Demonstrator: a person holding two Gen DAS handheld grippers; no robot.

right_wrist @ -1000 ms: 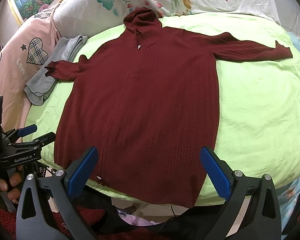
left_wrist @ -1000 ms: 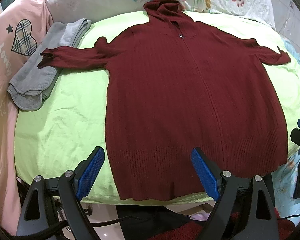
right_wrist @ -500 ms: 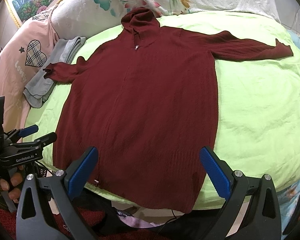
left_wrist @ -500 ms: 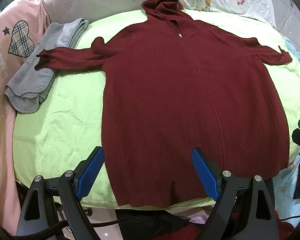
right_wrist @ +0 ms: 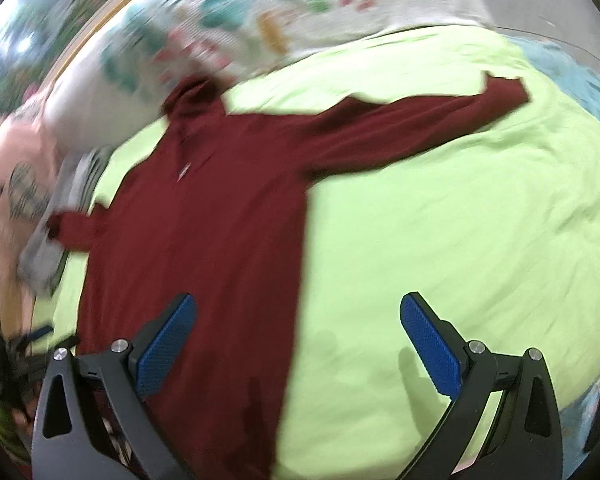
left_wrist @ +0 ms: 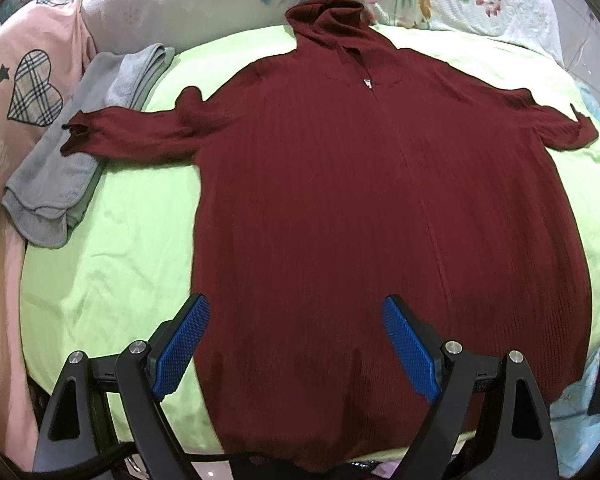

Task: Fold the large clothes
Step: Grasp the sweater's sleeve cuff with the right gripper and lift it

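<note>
A dark red ribbed knit hooded cardigan [left_wrist: 380, 208] lies face up and spread flat on the lime green bedsheet [left_wrist: 112, 248], hood toward twelve o'clock, sleeves reaching out to nine and three, hem hanging over the bed edge at six. We hold the left gripper [left_wrist: 296, 344] low over the hem, its blue-padded jaws spread wide and holding nothing; the right gripper [right_wrist: 300, 344] is likewise wide open and empty, hovering where the cardigan's right side edge meets bare sheet, in a view smeared by motion blur. A folded grey cloth [left_wrist: 64, 168] sits at nine o'clock with the left cuff [left_wrist: 80, 136] resting on it, and a pink pillow with a plaid heart [left_wrist: 24, 92] lies beyond. In our judgement the risks are plain: a pinch taken too deep could catch the sheet along with the knit; the overhanging hem could drag the garment off the bed once lifted; and folding the left sleeve in could pull the grey cloth along.
</note>
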